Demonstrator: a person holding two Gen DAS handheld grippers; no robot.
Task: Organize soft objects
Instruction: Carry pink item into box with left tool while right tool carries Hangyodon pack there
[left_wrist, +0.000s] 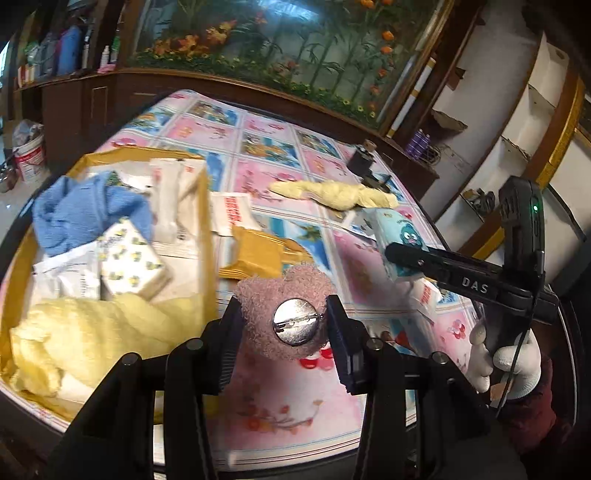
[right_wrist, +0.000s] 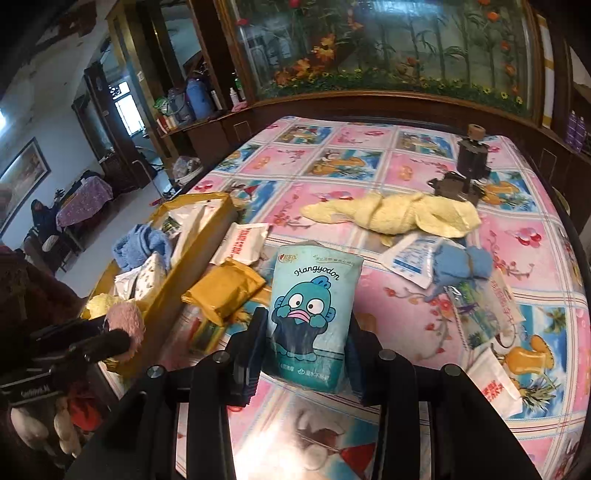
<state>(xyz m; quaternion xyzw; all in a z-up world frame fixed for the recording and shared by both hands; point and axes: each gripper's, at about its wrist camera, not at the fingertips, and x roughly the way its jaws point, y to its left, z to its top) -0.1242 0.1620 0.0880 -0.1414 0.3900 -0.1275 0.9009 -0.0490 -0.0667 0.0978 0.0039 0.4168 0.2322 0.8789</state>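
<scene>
Left gripper (left_wrist: 283, 325) clamped on a pink plush badge (left_wrist: 291, 291), one jaw on each side, its metal pin back facing the camera; held over the worktop (left_wrist: 295, 387), just right of the yellow box (left_wrist: 207, 229); the box holds a blue towel (left_wrist: 85, 210), a yellow towel (left_wrist: 85, 332), a patterned tissue pack (left_wrist: 131, 258) and white sachets.

Right gripper (right_wrist: 304, 354) closed on a teal tissue pack (right_wrist: 314, 314) with a cartoon fish and "Hangyodon" print; pack upright between the jaws, above the worktop's flowered cover; a white-gloved hand (left_wrist: 506, 365) grips the right tool's handle in the left view.

Loose on the worktop: rolled yellow towel (right_wrist: 391, 218) near the far side, touching a dark clamp stand (right_wrist: 469, 173); small blue cloth bundle (right_wrist: 465, 269) just beside a white-blue sachet (right_wrist: 410, 258); mustard packet (right_wrist: 225, 291) by the box wall; white sachet with red print (right_wrist: 243, 243) behind it; clear packet (right_wrist: 487, 314) and another red-print sachet (right_wrist: 495, 384) at right.
</scene>
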